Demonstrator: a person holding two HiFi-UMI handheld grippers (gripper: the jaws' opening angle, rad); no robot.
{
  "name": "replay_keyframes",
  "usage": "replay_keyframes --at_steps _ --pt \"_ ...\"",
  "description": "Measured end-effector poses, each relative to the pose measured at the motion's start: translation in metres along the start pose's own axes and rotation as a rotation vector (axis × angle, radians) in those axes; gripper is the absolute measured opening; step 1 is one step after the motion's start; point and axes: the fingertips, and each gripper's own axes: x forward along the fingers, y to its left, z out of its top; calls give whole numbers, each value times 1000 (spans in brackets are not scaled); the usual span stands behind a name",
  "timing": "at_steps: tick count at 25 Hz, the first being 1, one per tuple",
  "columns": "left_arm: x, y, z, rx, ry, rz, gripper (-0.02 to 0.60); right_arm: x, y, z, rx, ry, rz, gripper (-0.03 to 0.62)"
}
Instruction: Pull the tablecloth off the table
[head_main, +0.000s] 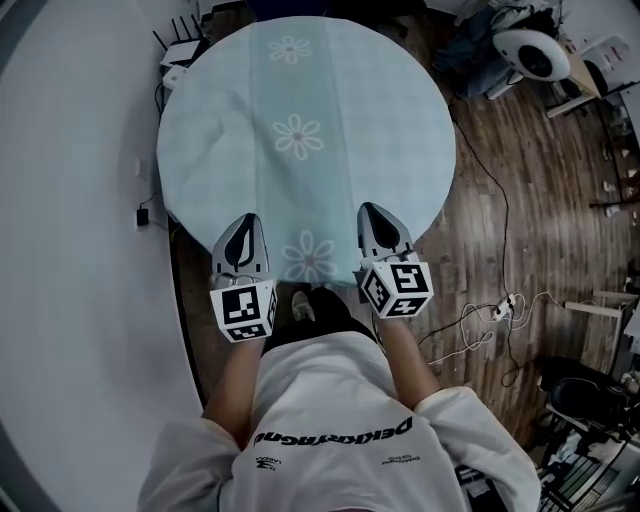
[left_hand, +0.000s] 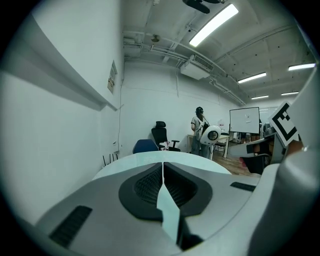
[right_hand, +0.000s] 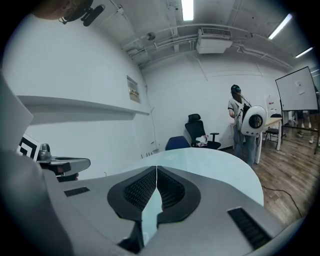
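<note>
My left gripper (head_main: 246, 222) and right gripper (head_main: 373, 212), both clenched, hover at lower centre over the near edge of the cloth (head_main: 300, 90). They seem to pinch nothing. The cloth fills upper centre, spread flat, so all the pulling remains.

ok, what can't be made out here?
- Near edge of the cloth: head view, it lies under the left gripper and right gripper.
- Pale strip behind the shut jaws, both gripper views: pinched cloth, or cloth seen through the gap, can't tell.
- All of the table: covered by the cloth in every view.
- Far person, gripper views: too small for detail.
</note>
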Motion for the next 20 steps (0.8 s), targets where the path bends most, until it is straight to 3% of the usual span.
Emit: replay_keyframes --at_steps 8,13,20 --pt "75 27 -24 10 77 16 21 78 -32 -22 14 94 21 37" --pt "122 44 -38 -9 121 28 58 121 -55 -32 14 140 22 47" --pt "174 63 -74 -50 199 51 100 173 -89 -58 35 209 -2 121"
